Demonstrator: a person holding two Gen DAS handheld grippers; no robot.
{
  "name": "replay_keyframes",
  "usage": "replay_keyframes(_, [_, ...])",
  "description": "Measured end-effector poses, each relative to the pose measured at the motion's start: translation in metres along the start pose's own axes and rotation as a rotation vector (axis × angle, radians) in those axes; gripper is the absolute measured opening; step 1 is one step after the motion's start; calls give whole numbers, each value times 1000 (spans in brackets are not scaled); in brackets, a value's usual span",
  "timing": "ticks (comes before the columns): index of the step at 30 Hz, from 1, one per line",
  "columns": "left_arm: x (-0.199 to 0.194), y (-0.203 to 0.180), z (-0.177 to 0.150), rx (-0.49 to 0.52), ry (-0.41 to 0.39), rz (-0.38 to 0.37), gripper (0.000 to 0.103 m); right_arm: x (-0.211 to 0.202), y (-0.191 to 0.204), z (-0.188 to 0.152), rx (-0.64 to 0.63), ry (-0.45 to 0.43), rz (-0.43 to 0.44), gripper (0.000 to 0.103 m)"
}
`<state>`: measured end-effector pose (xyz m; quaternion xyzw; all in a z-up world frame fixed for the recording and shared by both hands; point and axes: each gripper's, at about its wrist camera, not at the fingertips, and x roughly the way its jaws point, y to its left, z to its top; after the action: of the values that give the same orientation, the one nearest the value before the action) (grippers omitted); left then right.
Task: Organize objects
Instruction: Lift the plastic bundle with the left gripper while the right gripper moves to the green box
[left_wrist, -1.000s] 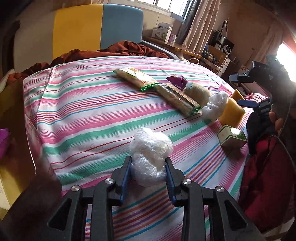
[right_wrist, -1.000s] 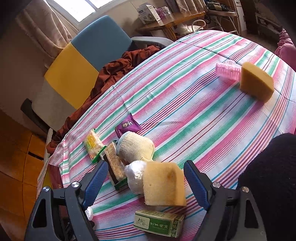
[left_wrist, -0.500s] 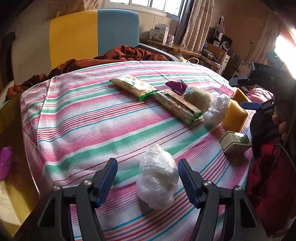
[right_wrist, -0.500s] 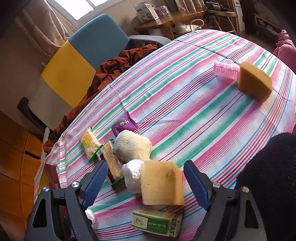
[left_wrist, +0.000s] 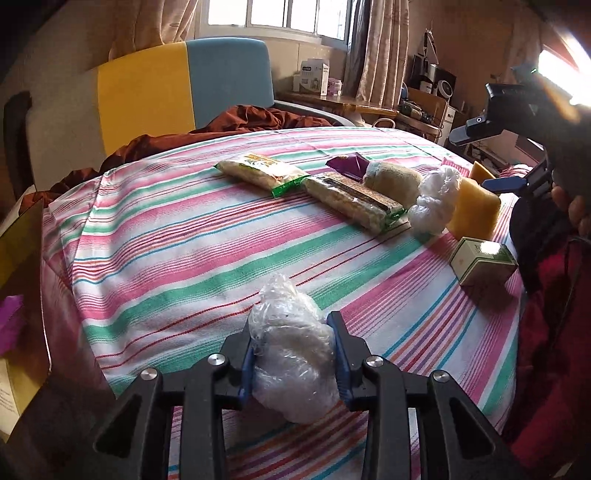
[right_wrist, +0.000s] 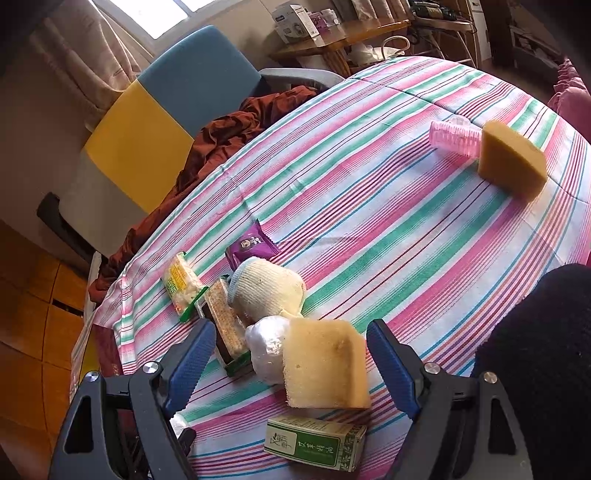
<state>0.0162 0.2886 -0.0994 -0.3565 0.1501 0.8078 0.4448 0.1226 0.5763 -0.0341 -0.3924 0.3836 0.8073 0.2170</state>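
Left gripper (left_wrist: 293, 345) clenched on plastic bag bundle (left_wrist: 291, 354) — right gripper (right_wrist: 291, 354) released over sponge (right_wrist: 325, 369); sorting barely begun, far sponge (right_wrist: 511, 162) apart.

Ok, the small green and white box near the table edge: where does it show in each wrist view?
Left wrist: the green box sits at the right, on the striped cloth just in front of the yellow sponge.
Right wrist: the box lies at bottom centre, below the open right tongs.
Shared landmark: that sponge, right behind the box in both views.
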Motion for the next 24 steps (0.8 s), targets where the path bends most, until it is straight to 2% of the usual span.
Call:
replay_keyframes(5, [0,-1,-1,5,-14,-2,35,-5,4,-4,-21,0,-27,85])
replay_keyframes(8, [0,0,-3,3,-18,-7,35,-4,7,-14,-29,72,-119,85])
replay_keyframes(12, [0,1,-3,-6,-22,-15,36,1,34,-33,-176,158,-231,86])
replay_keyframes(15, [0,2,-3,-15,-24,-25,36,17,49,-44,-256,255,-332,89])
replay_keyframes(17, [0,3,-3,-21,-26,-32,36,26,53,-50,-289,299,-350,94])
replay_keyframes(20, [0,4,-3,-30,-28,-39,37,41,52,-54,-310,364,-414,95])
replay_keyframes(24, [-1,6,-4,-40,-31,-50,37,55,48,-56,-308,426,-448,95])
